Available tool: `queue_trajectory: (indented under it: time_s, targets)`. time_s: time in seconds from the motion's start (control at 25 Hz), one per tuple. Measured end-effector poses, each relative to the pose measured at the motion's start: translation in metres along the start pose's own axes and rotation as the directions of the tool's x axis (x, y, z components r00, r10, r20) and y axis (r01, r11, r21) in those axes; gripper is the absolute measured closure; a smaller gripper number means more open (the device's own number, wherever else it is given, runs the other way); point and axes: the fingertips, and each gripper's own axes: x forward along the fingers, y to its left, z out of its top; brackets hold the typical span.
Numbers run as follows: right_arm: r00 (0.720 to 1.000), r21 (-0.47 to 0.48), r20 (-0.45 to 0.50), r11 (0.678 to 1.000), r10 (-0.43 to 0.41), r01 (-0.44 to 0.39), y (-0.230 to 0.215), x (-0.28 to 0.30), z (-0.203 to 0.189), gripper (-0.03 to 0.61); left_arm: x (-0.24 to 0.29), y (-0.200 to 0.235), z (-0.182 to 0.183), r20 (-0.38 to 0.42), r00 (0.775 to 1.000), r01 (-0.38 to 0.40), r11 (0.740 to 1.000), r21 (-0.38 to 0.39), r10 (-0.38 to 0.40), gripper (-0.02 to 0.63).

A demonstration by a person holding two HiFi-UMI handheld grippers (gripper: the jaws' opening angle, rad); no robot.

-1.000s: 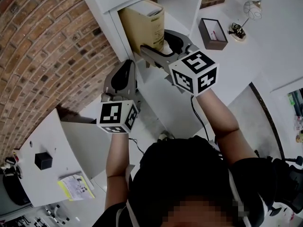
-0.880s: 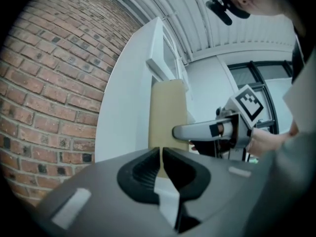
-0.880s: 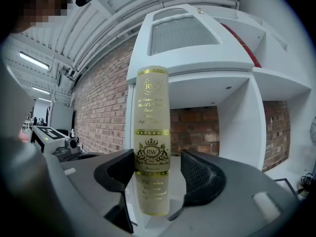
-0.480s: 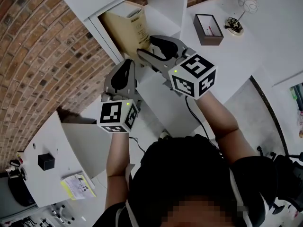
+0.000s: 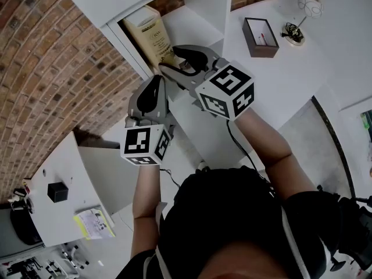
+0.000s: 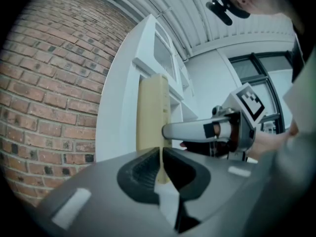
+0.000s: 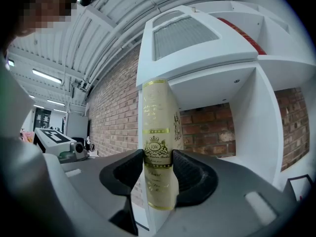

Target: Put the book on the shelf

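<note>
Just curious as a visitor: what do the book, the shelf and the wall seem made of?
Book: probably glossy cream card or cloth, with shiny gilt print on its spine. Shelf: smooth matt white board, perhaps painted wood or laminate. Wall: bare red brick with pale mortar lines.

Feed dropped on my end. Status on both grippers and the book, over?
Right gripper shut on book spine. Left gripper shut, empty, short of the shelf. Book upright at compartment's left wall. Nothing seen blocking.
</note>
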Motion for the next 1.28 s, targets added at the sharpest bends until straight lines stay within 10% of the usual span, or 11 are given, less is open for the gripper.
queue_trajectory:
  time_s: [1.28]
  targets:
    - [0.999,0.093,-0.021,0.995,0.024,-0.022,0.009,-0.037,-0.036,0.402,-0.013,-0.023,-0.018,-0.016,0.997,-0.082,0.996,-0.04,0.082,0.592]
